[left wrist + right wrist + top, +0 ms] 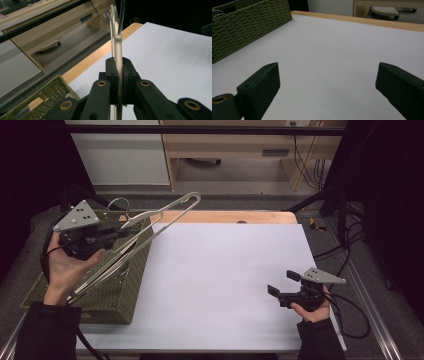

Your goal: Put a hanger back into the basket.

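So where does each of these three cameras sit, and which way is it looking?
High view: above the person's side, looking forward and down on the white table; both forearms, the left gripper and the right gripper show.
Left gripper view: rides that gripper, looking along jaws shut on a wooden hanger.
Right gripper view: low over the table, between open jaws.
Shared: the green woven basket appears in all three.

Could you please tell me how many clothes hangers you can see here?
1 for certain: a pale hanger, clamped in the left gripper, tilted above the woven basket. Others may lie hidden inside the basket.
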